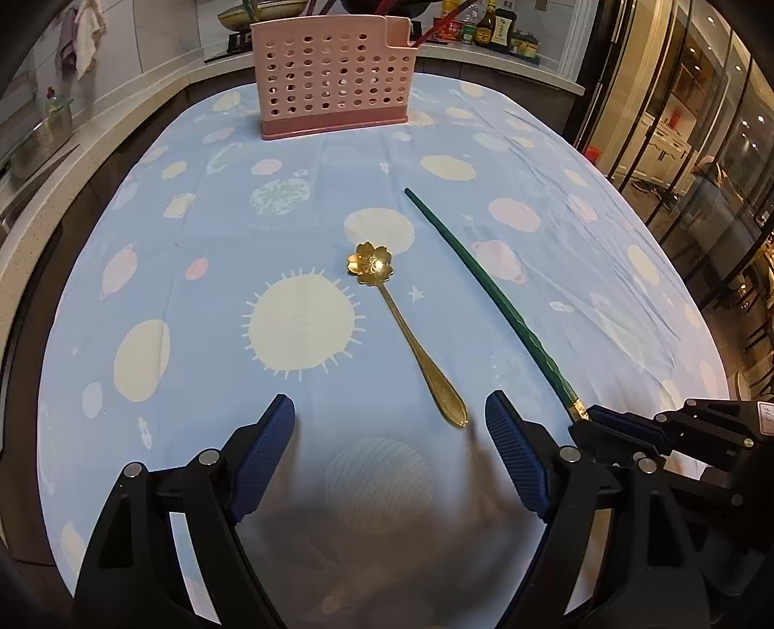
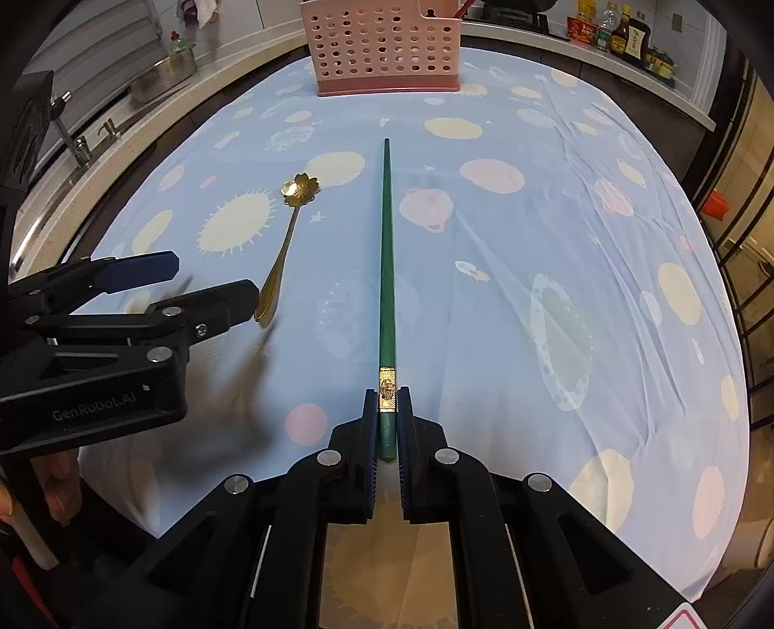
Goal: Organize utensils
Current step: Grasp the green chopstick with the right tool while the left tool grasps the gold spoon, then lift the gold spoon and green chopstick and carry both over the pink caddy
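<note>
A green chopstick (image 2: 387, 251) with a gold band lies on the blue tablecloth, pointing toward a pink perforated utensil holder (image 2: 384, 48) at the far edge. My right gripper (image 2: 387, 401) is shut on the chopstick's thick end. A gold spoon (image 1: 406, 329) with a flower-shaped bowl lies left of the chopstick (image 1: 483, 290). My left gripper (image 1: 389, 411) is open, its fingers on either side of the spoon's handle tip, just behind it. The left gripper (image 2: 213, 280) shows at the left of the right wrist view, next to the spoon (image 2: 285, 242). The holder (image 1: 334, 77) holds a red utensil.
The table is oval, covered with a planet-patterned cloth (image 1: 290, 314). A counter with a sink and metal pot (image 2: 159, 77) runs along the left. Sauce bottles (image 1: 488, 29) stand on the counter behind the holder. Glass doors (image 1: 701, 145) are at the right.
</note>
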A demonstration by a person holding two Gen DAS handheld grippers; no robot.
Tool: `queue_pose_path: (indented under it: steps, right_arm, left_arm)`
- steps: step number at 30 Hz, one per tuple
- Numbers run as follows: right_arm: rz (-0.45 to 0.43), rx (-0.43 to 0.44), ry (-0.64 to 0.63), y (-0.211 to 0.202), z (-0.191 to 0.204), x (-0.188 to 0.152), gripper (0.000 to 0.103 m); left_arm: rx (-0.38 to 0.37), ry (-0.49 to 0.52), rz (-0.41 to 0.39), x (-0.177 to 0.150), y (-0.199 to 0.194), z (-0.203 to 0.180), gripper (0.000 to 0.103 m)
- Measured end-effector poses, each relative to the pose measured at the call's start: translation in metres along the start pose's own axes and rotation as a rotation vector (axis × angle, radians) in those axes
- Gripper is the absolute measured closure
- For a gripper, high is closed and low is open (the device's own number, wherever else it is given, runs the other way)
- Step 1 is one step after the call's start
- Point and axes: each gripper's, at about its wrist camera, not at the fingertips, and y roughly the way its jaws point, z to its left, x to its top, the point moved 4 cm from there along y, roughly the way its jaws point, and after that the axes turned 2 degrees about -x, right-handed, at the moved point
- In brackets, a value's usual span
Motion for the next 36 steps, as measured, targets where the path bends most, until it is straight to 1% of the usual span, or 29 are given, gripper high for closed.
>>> queue_pose_path:
  steps: [3, 7, 9, 12, 14, 15, 16, 22, 26, 36]
  right_arm:
    - [-0.001, 0.003, 0.004, 0.001, 0.001, 0.0, 0.096]
    - [-0.002, 0.006, 0.008, 0.001, 0.001, 0.0, 0.096]
    - [-0.003, 0.007, 0.01, 0.001, 0.001, 0.0, 0.096]
    - [-0.005, 0.011, 0.013, 0.002, 0.0, 0.0, 0.096]
    - [-0.006, 0.012, 0.015, 0.002, 0.0, 0.0, 0.096]
    - [-0.006, 0.013, 0.016, 0.002, 0.0, 0.0, 0.096]
    - [-0.007, 0.014, 0.017, 0.002, -0.001, 0.0, 0.096]
    - [-0.017, 0.022, 0.032, -0.001, -0.003, 0.001, 0.096]
    - [-0.042, 0.029, 0.038, -0.012, -0.004, 0.006, 0.096]
    - [-0.162, 0.051, 0.055, -0.057, -0.008, 0.035, 0.096]
  left_arm:
    - [-0.004, 0.01, 0.004, 0.002, 0.006, -0.005, 0.027]
    - [-0.019, 0.01, 0.035, 0.001, 0.016, -0.006, 0.044]
    - [-0.01, 0.013, 0.035, 0.0, 0.018, -0.007, 0.047]
    - [-0.017, 0.024, 0.033, -0.001, 0.016, -0.009, 0.057]
    - [-0.026, 0.026, 0.035, -0.001, 0.015, -0.009, 0.078]
    - [-0.038, 0.021, 0.038, -0.001, 0.015, -0.008, 0.082]
    - [-0.055, 0.014, 0.043, -0.001, 0.015, -0.007, 0.09]
    - [-0.087, -0.02, 0.045, -0.001, 0.006, -0.001, 0.093]
    - [-0.093, -0.035, 0.016, 0.003, -0.009, 0.003, 0.093]
    - [-0.092, -0.072, -0.081, 0.031, -0.049, 0.015, 0.094]
